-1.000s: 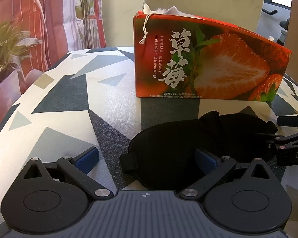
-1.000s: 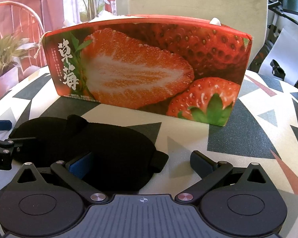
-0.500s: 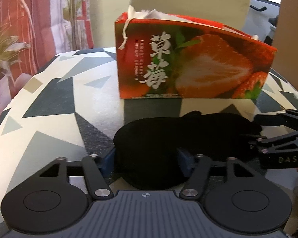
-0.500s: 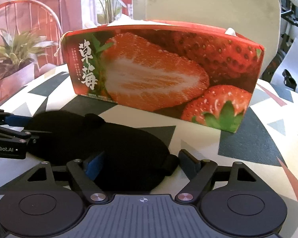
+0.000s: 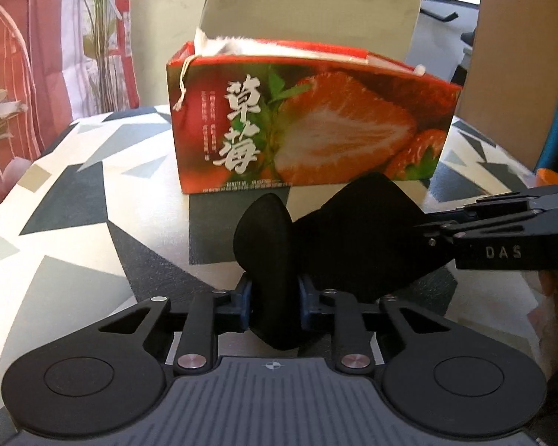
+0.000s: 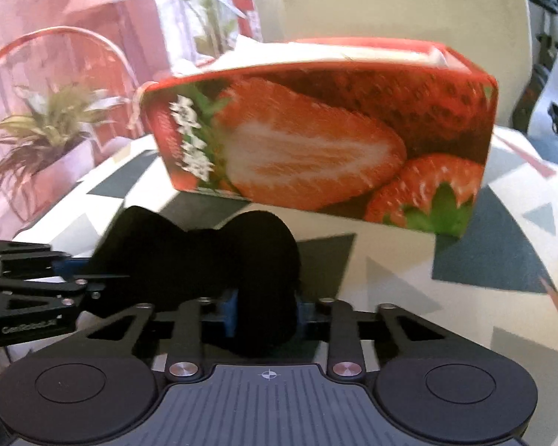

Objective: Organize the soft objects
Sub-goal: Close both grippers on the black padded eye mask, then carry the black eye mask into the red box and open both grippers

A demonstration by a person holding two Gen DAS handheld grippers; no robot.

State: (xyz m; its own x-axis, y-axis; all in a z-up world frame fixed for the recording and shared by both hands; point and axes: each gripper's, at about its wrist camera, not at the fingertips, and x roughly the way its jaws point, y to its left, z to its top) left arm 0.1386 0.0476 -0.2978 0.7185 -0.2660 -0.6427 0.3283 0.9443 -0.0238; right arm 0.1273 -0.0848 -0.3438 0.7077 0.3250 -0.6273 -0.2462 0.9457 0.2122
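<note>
From my left wrist, the near end of the mask (image 5: 275, 260) drops behind my own frame, so its lower edge is cut off, and its black cloth shows almost no surface detail. It is a soft, padded eye mask, bunched into two lobes and held off the patterned table (image 5: 78, 223) in front of the strawberry box (image 5: 308, 126). My left gripper (image 5: 273, 299) has just been closing and now pinches one end of the mask between its blue pads (image 5: 244, 299). My right gripper (image 5: 439, 232) comes in from the right edge, aimed sideways across the view, clamped on the other lobe; a bit of hand (image 5: 556, 290) shows blurred beneath it. From my right wrist the whole picture is smeared, and the box's (image 6: 327, 137) lettering cannot be read. The mask (image 6: 212, 256) is a dark, featureless bow shape above the table (image 6: 483, 297), near the box. My right gripper (image 6: 266, 308) has just been closing too and grips the mask's end. My left gripper (image 6: 93, 282) enters from the left, tips buried in the far lobe.
</note>
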